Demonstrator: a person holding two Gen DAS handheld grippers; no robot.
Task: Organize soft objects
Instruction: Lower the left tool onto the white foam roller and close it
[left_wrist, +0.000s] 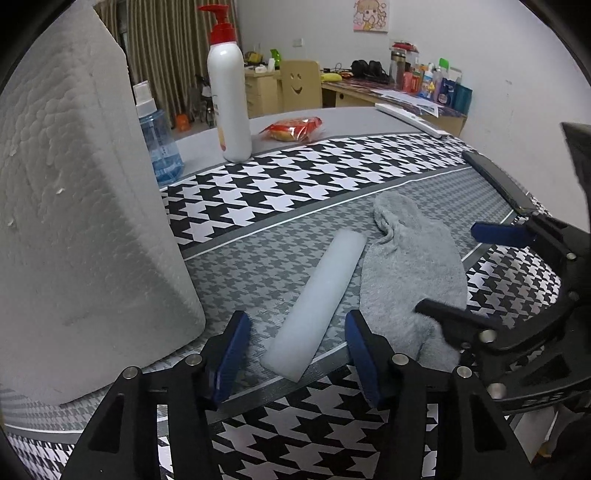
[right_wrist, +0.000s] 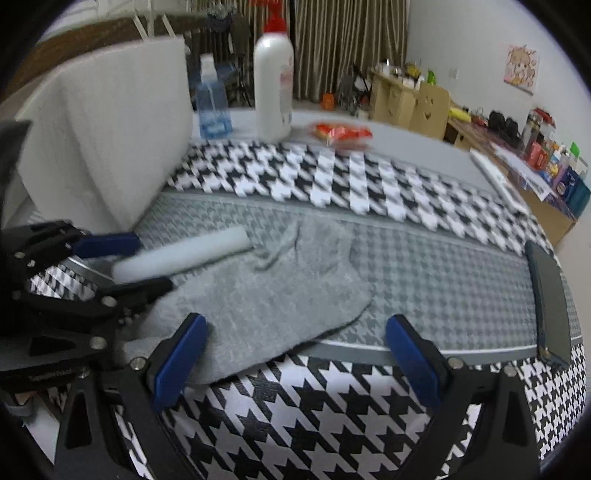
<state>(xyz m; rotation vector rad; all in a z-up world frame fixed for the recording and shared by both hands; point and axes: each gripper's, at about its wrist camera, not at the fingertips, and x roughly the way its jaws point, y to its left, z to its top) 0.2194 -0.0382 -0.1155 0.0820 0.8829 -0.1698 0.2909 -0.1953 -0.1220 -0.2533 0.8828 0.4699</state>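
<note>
1. Left claw (left_wrist: 295, 354): jaws part open, straddling the near end of the white foam strip (left_wrist: 317, 302). Blue pads sit clear of the strip on both sides, no contact, nothing held.
2. The foam strip lies flat on the houndstooth desk (left_wrist: 295, 184) and runs away from the left claw, up and to the right.
3. Grey sock (left_wrist: 410, 273) lies just right of the strip, touching it along part of its length. Its near end is just right of the left claw's right finger.
4. Right claw (right_wrist: 295, 354): jaws wide open, low over the sock's (right_wrist: 266, 302) near edge. Left pad is over the fabric, right pad over bare cloth. No grip visible.
5. White foam block (left_wrist: 85, 221) stands left of the left claw, close by.
6. Beyond both claws: blue spray bottle (left_wrist: 160, 147), white pump bottle (left_wrist: 229, 99), red snack pack (left_wrist: 291, 129).
7. Dark phone (right_wrist: 546, 302) lies flat, well right of the right claw.
</note>
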